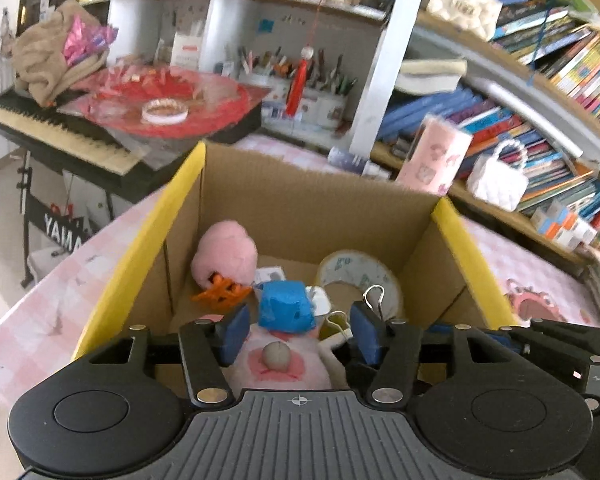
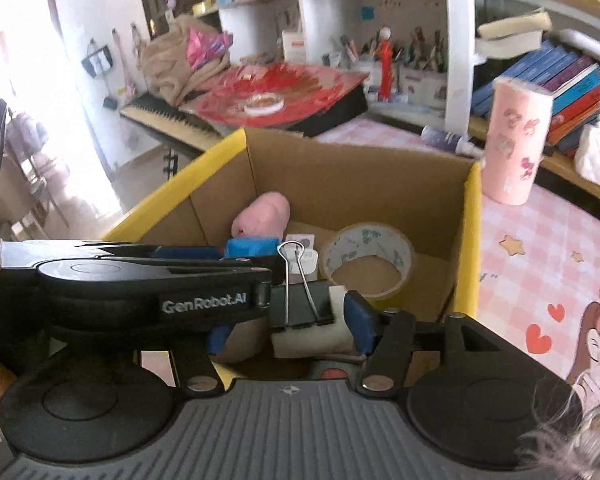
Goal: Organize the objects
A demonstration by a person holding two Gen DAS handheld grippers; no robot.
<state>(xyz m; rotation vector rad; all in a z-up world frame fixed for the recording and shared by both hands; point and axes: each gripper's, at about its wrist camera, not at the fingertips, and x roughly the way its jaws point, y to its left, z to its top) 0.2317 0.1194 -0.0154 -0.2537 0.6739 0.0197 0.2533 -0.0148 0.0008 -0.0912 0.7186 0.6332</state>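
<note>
Brown cardboard box (image 1: 300,208) with yellow flap edges. Inside: pink plush toy (image 1: 224,256), orange clip (image 1: 220,294), blue-wrapped block (image 1: 286,306), tan tape roll (image 2: 366,258) with white, green-printed inner face, black binder clip (image 2: 302,304) with silver wire handles on a white block (image 2: 312,340). Pink-and-white checked tablecloth (image 2: 540,248) with yellow stars, red hearts. Pale pink cup (image 2: 516,144) with darker pink prints. Blue pads on black grippers (image 1: 300,334). Red patterned cloth (image 1: 172,100) over black-and-cream keyboard (image 1: 60,136).

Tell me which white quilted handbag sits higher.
The larger white quilted handbag, above the slanted books; the smaller handbag stands lower, by the pink cup.
</note>
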